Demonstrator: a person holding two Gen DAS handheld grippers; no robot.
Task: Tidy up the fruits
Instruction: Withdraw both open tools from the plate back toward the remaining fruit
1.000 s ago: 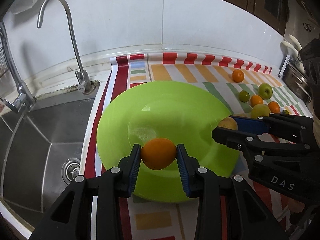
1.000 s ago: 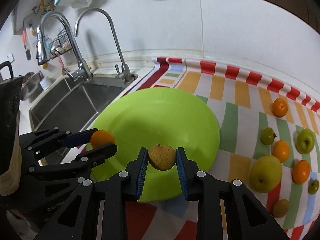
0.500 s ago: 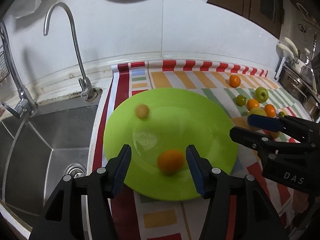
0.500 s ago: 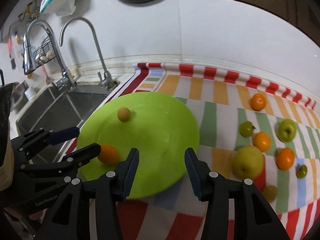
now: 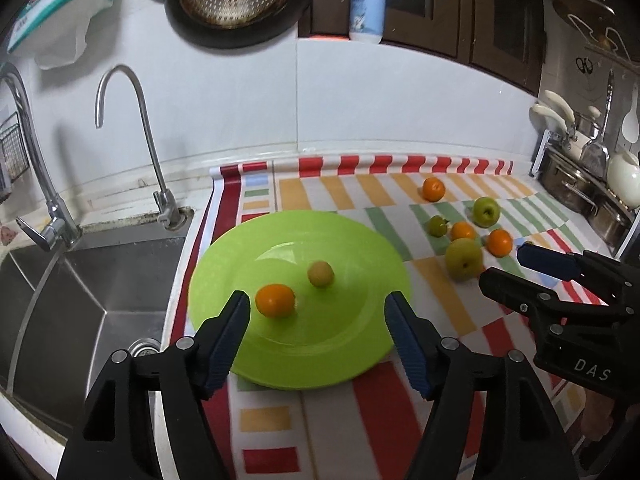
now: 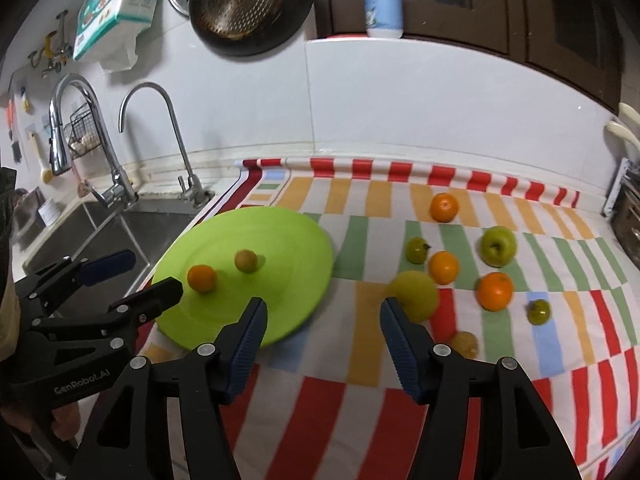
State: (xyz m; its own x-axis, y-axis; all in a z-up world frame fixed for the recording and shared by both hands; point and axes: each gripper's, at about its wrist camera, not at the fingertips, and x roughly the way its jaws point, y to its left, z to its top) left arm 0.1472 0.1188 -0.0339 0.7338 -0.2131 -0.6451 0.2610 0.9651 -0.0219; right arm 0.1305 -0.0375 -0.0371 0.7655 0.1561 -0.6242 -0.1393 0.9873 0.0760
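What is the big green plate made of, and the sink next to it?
The green plate looks like plastic: one even bright colour with a soft, smooth sheen, though glazed ceramic is possible. The sink looks like brushed stainless steel: grey, dull reflections and sharp folded creases in its basin.

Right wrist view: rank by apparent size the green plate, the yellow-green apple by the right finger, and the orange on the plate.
1. Green plate, by far the largest.
2. Yellow-green apple, though blurred.
3. Orange on the plate, smallest.

Striped mat [image 6: 360, 400] lies bare up front — plate [image 6: 288, 216] left, loose fruit [image 6: 496, 290] right.
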